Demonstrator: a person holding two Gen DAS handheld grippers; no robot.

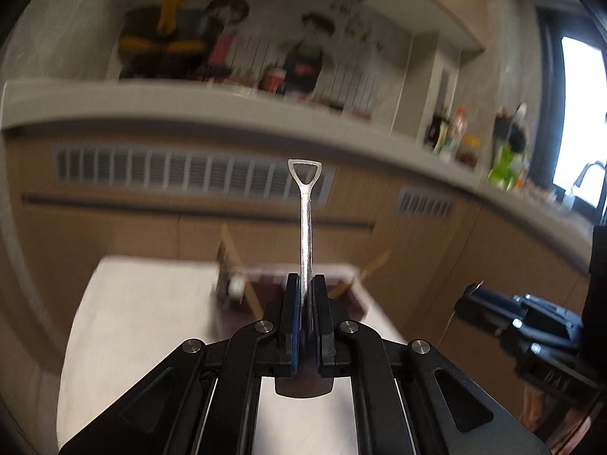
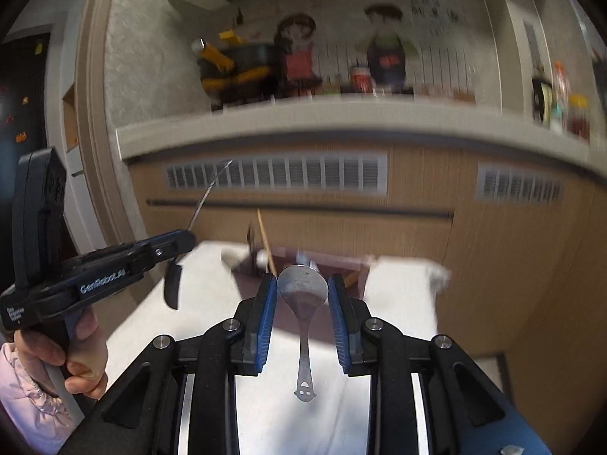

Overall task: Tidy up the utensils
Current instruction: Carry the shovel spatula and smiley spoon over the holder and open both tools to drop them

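above white table (image 1: 151, 303) | left jaws clamp shovel-handled utensil (image 1: 305, 220) | right jaws pinch spoon (image 2: 302, 295)

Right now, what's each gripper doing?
Left gripper: shut on a shovel-handled utensil.
Right gripper: shut on a spoon, gripped by its bowl.

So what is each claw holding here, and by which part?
Left claw: a shovel-handled utensil, by its lower shaft. Right claw: a spoon, by its bowl.

Utensil tray (image 2: 356, 265) on table (image 2: 402, 295), cabinets (image 2: 417, 235) behind; counter (image 2: 341, 121) above w/ bottles (image 2: 569, 106) at right.
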